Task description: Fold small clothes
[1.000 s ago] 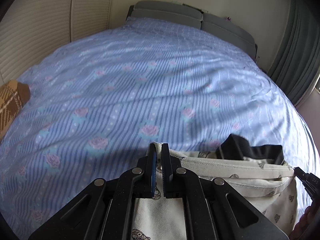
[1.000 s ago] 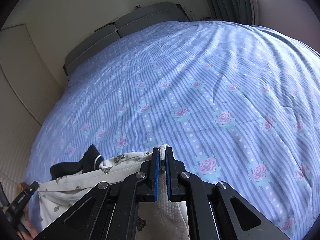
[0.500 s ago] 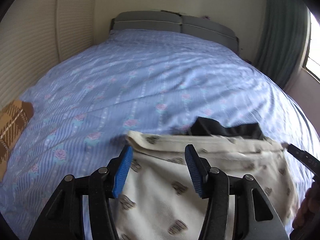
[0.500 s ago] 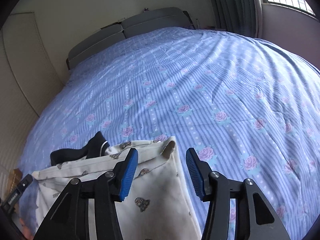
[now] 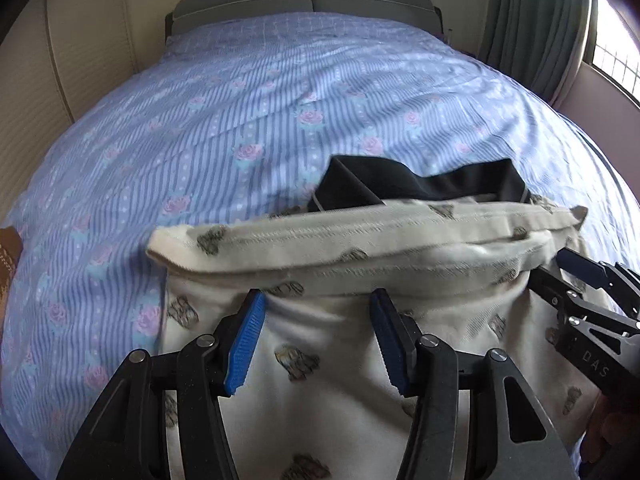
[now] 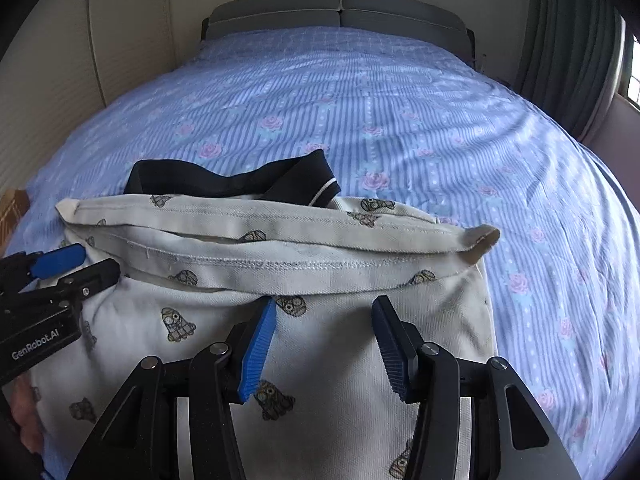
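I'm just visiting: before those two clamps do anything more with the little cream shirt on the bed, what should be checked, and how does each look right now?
1. Left gripper let go: ok, jaws apart.
2. Right gripper let go: ok, jaws apart.
3. Cream shirt resting on the bedspread: ok.
4. Folded-over hem flat: not ok, it bulges.
5. Black collar tucked in: not ok, sticks out behind.
6. Layers underneath smooth: cannot tell.
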Motion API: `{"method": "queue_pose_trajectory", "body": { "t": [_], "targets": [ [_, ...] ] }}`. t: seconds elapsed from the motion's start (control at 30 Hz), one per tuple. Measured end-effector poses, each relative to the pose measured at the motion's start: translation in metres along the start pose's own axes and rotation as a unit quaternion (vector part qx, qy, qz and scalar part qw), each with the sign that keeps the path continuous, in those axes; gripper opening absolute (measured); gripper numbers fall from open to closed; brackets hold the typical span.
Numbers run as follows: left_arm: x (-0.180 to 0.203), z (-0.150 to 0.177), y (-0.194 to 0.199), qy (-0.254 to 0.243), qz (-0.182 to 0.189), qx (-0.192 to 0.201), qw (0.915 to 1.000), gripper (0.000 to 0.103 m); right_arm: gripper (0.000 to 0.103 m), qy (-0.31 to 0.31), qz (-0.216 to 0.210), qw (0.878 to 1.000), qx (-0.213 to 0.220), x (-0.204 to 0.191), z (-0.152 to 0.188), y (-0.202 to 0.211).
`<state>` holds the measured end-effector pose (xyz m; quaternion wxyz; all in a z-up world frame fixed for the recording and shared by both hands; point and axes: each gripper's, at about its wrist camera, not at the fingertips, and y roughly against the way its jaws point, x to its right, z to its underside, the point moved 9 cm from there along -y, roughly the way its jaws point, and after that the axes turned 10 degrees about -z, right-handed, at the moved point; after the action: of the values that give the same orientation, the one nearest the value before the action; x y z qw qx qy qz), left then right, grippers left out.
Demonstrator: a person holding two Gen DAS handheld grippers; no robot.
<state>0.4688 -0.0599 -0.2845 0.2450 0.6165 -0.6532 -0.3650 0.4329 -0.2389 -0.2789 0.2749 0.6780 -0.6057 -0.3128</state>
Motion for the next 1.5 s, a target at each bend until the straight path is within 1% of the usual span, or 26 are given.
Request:
{"method": "queue_pose_trajectory", "body": {
  "t": [0.07,0.2,0.3,0.33,0.43,0.6,0.7,0.77,0.83,0.97,1.03,1.13,1.2,1.27,1.4,1.5],
  "targets": [
    [-0.005,-0.009,-0.005,0.005,-0.002,0.003,1.0000,0.054,0.051,-0.002,0.002,1.000,0.004,0.001,-0.008,-0.004],
    [-0.023,-0.030,-0.017,0.026,-0.006,0.003,0.9996,0.054,0.051,-0.028,-0.002,1.000,0.003,0.013,-0.027,-0.017],
    [-0.040,-0.047,-0.023,0.040,-0.026,0.012,0.9988,0.054,0.051,-0.050,-0.002,0.999,0.004,0.023,-0.042,-0.023],
    [-0.046,-0.052,-0.026,0.047,-0.026,0.010,0.9985,0.054,0.051,-0.059,-0.003,0.998,0.006,0.028,-0.047,-0.024],
    [-0.057,-0.058,-0.028,0.060,-0.021,0.012,0.9979,0.053,0.051,-0.077,-0.002,0.997,0.010,0.036,-0.057,-0.027],
    [-0.061,-0.055,-0.016,0.057,-0.027,0.027,0.9977,0.052,0.051,-0.080,0.010,0.996,0.021,0.041,-0.063,-0.024],
    [-0.064,-0.055,-0.009,0.053,-0.043,0.043,0.9967,0.052,0.052,-0.082,0.018,0.996,0.032,0.043,-0.062,-0.016],
    [-0.067,-0.058,-0.014,0.051,-0.049,0.038,0.9968,0.052,0.053,-0.079,0.028,0.996,0.032,0.046,-0.060,-0.013],
    [-0.072,-0.063,-0.022,0.056,-0.044,0.031,0.9970,0.052,0.053,-0.085,0.030,0.996,0.026,0.050,-0.057,-0.012],
    [-0.072,-0.071,-0.029,0.048,-0.044,0.028,0.9975,0.052,0.053,-0.092,0.024,0.995,0.031,0.052,-0.052,-0.002],
    [-0.072,-0.073,-0.030,0.048,-0.044,0.031,0.9974,0.052,0.053,-0.089,0.006,0.995,0.041,0.047,-0.055,0.005],
    [-0.072,-0.074,-0.035,0.049,-0.044,0.030,0.9973,0.052,0.053,-0.070,-0.013,0.996,0.052,0.032,-0.067,0.009],
    [-0.070,-0.072,-0.039,0.050,-0.042,0.023,0.9976,0.052,0.053,-0.064,-0.021,0.996,0.053,0.024,-0.075,0.008],
    [-0.069,-0.070,-0.034,0.053,-0.035,0.025,0.9976,0.052,0.053,-0.061,-0.029,0.996,0.053,0.019,-0.082,0.005],
    [-0.063,-0.062,-0.015,0.044,-0.032,0.041,0.9977,0.052,0.053,-0.040,-0.058,0.997,0.040,0.002,-0.090,-0.010],
    [-0.057,-0.054,-0.005,0.038,-0.022,0.044,0.9981,0.052,0.053,-0.026,-0.058,0.998,0.010,-0.005,-0.083,-0.025]
  ]
}}
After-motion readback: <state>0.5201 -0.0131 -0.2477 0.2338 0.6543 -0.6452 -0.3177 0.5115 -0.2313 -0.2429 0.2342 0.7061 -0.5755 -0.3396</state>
